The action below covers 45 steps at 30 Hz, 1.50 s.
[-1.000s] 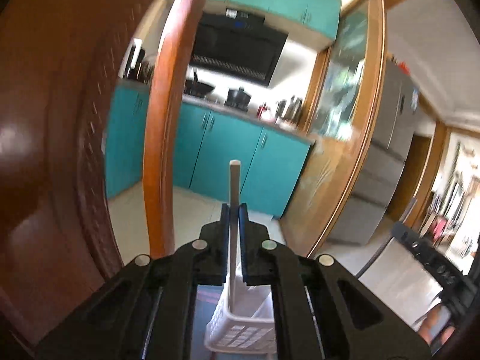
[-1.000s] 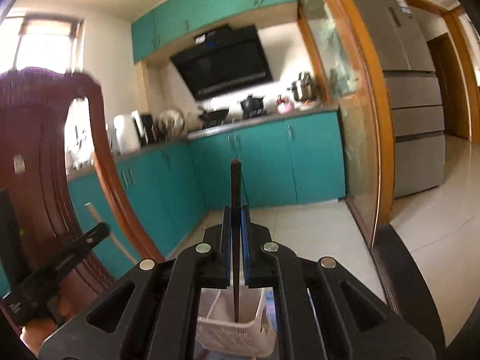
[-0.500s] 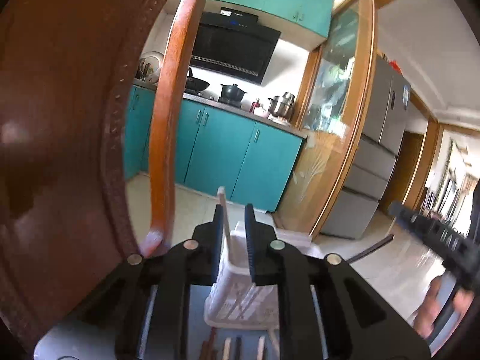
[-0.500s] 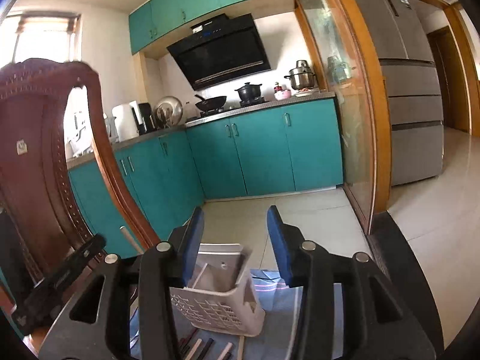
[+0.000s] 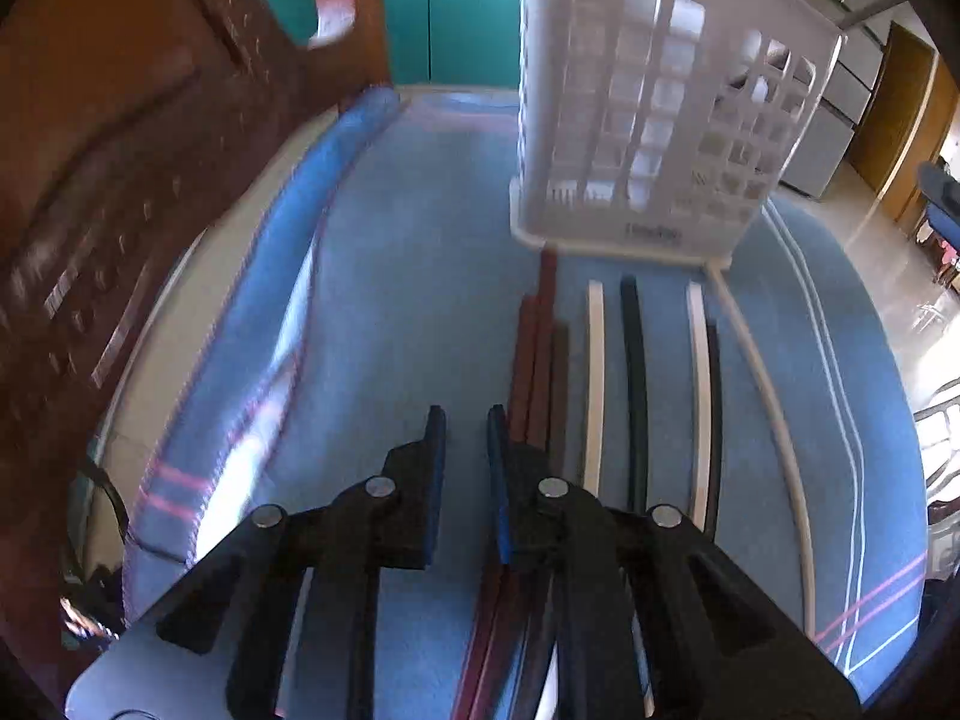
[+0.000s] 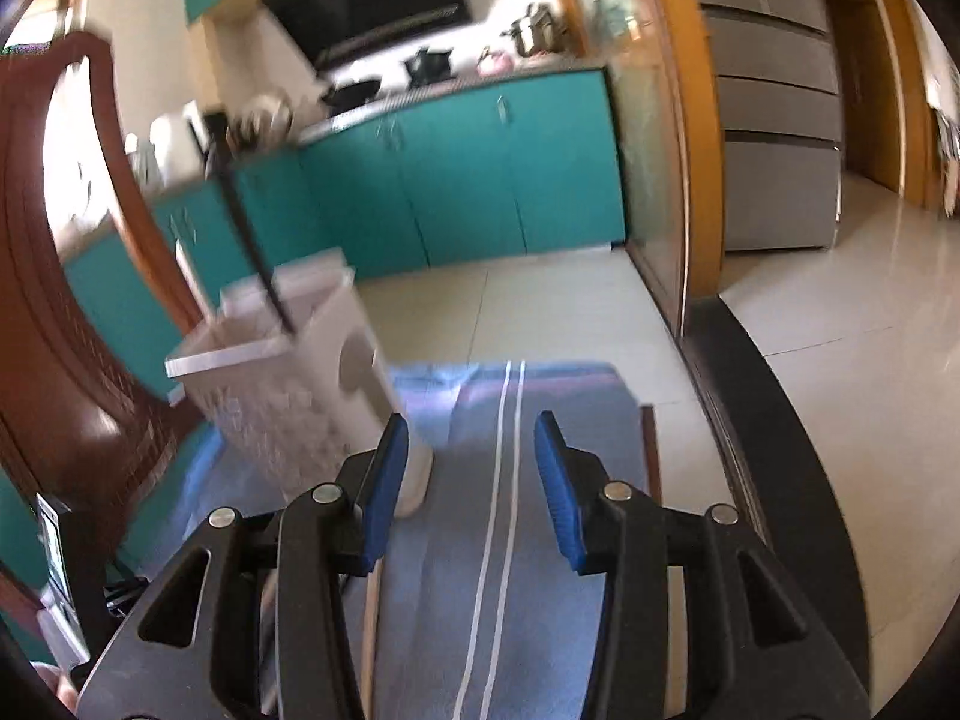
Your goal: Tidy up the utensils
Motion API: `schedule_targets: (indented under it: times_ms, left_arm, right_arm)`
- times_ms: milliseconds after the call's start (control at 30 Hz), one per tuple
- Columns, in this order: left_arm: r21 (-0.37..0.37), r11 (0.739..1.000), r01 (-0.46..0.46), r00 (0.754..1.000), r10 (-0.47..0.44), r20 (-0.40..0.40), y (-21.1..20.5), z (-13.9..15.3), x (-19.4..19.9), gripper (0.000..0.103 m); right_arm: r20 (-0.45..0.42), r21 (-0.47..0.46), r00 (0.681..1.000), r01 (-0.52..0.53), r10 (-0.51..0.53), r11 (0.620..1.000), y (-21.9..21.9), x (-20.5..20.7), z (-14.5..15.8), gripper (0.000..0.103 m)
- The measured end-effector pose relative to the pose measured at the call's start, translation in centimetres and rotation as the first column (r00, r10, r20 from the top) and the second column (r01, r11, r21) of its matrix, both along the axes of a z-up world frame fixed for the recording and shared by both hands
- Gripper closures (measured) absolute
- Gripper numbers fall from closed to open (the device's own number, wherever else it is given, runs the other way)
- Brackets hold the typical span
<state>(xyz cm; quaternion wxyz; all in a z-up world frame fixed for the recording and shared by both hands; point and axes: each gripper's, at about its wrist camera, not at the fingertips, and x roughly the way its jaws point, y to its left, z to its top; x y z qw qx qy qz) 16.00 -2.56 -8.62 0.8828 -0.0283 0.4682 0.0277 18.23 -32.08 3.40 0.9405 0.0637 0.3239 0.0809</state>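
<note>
Chopsticks (image 5: 536, 360) lie just right of left tool (image 5: 462, 420)

Sunlit kitchen: teal cabinets (image 6: 456, 180), pale tiled floor (image 6: 840, 324), grey fridge (image 6: 774, 120), carved wooden chair (image 5: 120, 150).

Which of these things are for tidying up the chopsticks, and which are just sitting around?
For the job:
- white basket
- reddish-brown chopsticks
- white chopsticks
- black chopstick
- black chopstick in the basket
- left gripper, open
- right gripper, open

Just there:
- blue cloth
- wooden chair
- teal cabinets
- fridge
</note>
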Motion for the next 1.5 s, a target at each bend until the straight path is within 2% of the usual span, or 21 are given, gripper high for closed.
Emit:
schedule_targets:
  times_ms: [67,267,400,433,533,667,900,1200,1433,1467,1500]
  left_arm:
    - [-0.026,1.0,0.0,1.0,-0.001,-0.005,0.5,-0.2,-0.7,0.088]
    - [-0.206,0.978,0.039,0.999,-0.045,-0.025,2.4,-0.9,-2.1,0.086]
    - [-0.277,0.958,0.071,0.996,-0.083,-0.032,2.3,-1.3,-2.1,0.086]
    - [-0.29,0.954,0.081,0.995,-0.094,-0.03,2.0,-1.4,-2.7,0.081]
    - [-0.34,0.933,0.12,0.99,-0.139,-0.034,1.0,-1.8,-3.1,0.078]
    - [-0.289,0.944,0.159,0.985,-0.171,-0.018,-0.5,-1.8,-3.8,0.071]
    - [-0.313,0.936,0.163,0.985,-0.173,-0.002,-0.7,-1.0,-3.1,0.071]
    - [-0.3,0.938,0.173,0.983,-0.183,-0.005,-0.9,-1.1,-3.0,0.068]
    - [-0.146,0.979,0.141,0.989,-0.145,-0.017,-1.6,-1.5,-2.6,0.068]
    - [-0.138,0.982,0.132,0.991,-0.136,-0.017,-1.6,-1.5,-2.6,0.069]
    - [-0.143,0.981,0.129,0.991,-0.133,-0.018,-1.5,-1.5,-2.5,0.075]
  right_arm:
    - [-0.05,-0.008,0.998,-0.028,0.027,1.0,1.2,0.4,-1.0,0.059]
    - [-0.183,-0.01,0.982,-0.041,0.039,0.999,2.6,1.1,-3.8,0.059]
    - [-0.224,-0.031,0.974,-0.048,0.04,0.998,3.2,1.3,-4.8,0.059]
    - [-0.228,-0.034,0.973,-0.05,0.041,0.998,3.3,1.2,-5.0,0.059]
    - [-0.238,-0.044,0.97,-0.06,0.048,0.997,3.5,1.1,-5.3,0.059]
    - [-0.255,-0.06,0.965,-0.075,0.057,0.995,3.9,1.0,-5.8,0.059]
    - [-0.277,-0.056,0.959,-0.07,0.052,0.996,3.7,1.1,-6.3,0.059]
    - [-0.282,-0.076,0.957,-0.101,0.076,0.992,4.4,1.2,-6.7,0.059]
    - [-0.29,-0.122,0.948,-0.169,0.128,0.978,6.3,0.6,-7.2,0.059]
    - [-0.291,-0.13,0.948,-0.177,0.133,0.976,6.5,0.5,-7.2,0.059]
    - [-0.292,-0.139,0.946,-0.188,0.141,0.972,6.8,0.4,-7.4,0.059]
